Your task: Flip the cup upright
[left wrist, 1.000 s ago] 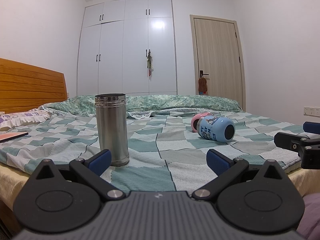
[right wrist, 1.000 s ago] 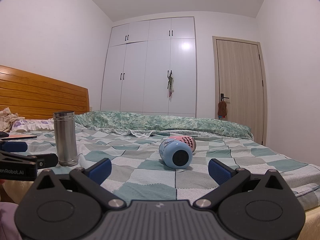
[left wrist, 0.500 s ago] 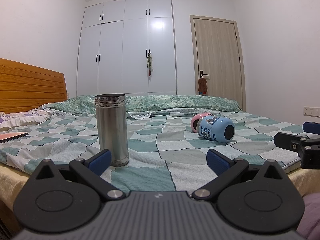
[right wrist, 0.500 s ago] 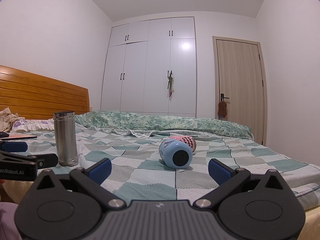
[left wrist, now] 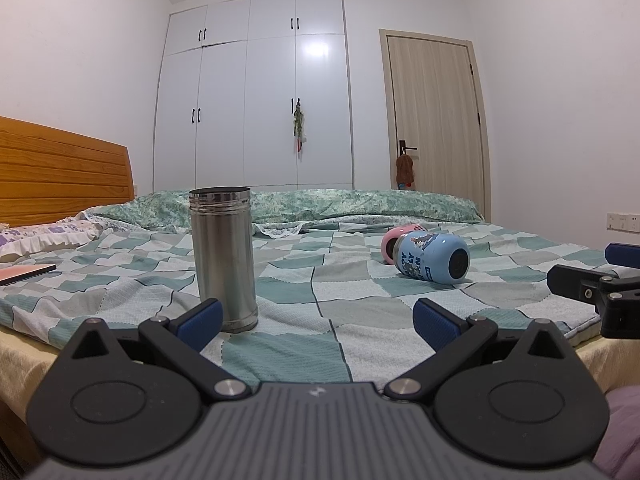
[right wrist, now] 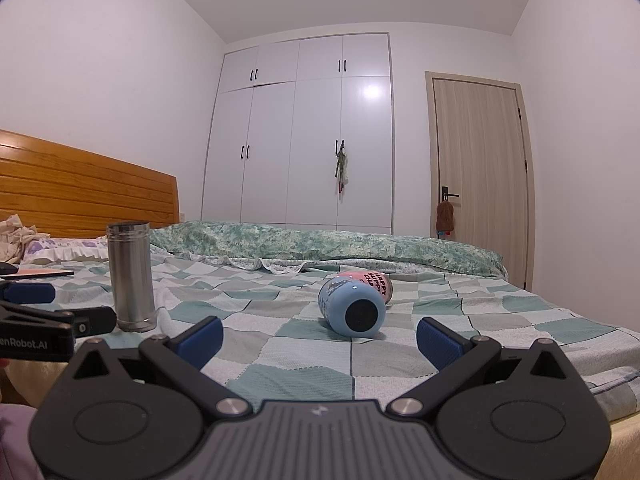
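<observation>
A blue cup (left wrist: pixel 431 257) with a pink end lies on its side on the checked bedspread (left wrist: pixel 328 288), right of centre in the left wrist view. In the right wrist view the blue cup (right wrist: pixel 352 307) lies straight ahead, its dark base facing me. A steel cup (left wrist: pixel 223 252) stands upright, close ahead of my left finger; it also shows at the left in the right wrist view (right wrist: pixel 131 276). My left gripper (left wrist: pixel 318 324) is open and empty at the bed's near edge. My right gripper (right wrist: pixel 319 336) is open and empty, short of the blue cup.
A pink book (left wrist: pixel 24 273) lies at the left of the bed. A wooden headboard (left wrist: pixel 60 184) stands left. A folded green quilt (left wrist: pixel 320 204) lies along the far side. White wardrobes (left wrist: pixel 256 96) and a door (left wrist: pixel 436 120) stand behind. The bedspread (right wrist: pixel 280 344) fills the foreground.
</observation>
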{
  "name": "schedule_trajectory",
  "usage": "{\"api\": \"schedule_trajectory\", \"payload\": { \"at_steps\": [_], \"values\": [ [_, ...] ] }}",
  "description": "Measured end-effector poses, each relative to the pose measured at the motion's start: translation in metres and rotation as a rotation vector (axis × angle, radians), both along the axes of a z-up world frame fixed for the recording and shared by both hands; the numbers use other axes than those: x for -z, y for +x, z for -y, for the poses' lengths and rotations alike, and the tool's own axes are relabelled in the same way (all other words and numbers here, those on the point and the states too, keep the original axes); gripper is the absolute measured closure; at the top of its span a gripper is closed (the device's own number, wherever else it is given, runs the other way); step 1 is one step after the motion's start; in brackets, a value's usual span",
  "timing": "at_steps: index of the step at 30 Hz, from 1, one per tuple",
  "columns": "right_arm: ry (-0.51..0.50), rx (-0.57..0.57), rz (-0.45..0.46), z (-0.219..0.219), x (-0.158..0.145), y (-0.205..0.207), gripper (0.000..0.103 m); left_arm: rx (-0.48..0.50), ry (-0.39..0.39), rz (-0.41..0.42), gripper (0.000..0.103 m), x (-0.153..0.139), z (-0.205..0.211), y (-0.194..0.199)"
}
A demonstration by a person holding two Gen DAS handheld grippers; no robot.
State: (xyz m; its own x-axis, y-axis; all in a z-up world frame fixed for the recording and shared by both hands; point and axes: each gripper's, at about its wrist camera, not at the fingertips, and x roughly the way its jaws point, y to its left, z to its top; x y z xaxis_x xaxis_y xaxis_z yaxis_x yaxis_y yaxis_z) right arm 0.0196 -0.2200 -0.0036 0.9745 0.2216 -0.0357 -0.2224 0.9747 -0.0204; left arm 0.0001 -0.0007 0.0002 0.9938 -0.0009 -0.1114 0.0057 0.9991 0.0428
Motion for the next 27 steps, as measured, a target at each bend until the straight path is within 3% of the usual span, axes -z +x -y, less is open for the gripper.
{"api": "schedule_trajectory", "payload": {
  "at_steps": [14, 21, 27],
  "values": [
    [-0.046, -0.048, -0.084, -0.009, -0.020, 0.024, 0.000, 0.096, 0.013, -0.043, 0.000, -0.017, -0.001, 0.021],
    [-0.075, -0.062, -0.100, -0.005, -0.045, 0.058, 0.000, 0.146, 0.046, -0.043, 0.000, -0.036, 0.004, 0.057],
    [-0.104, -0.080, -0.190, -0.005, -0.070, 0.103, 0.000, 0.220, 0.052, -0.060, 0.000, -0.052, 0.009, 0.099]
  ]
}}
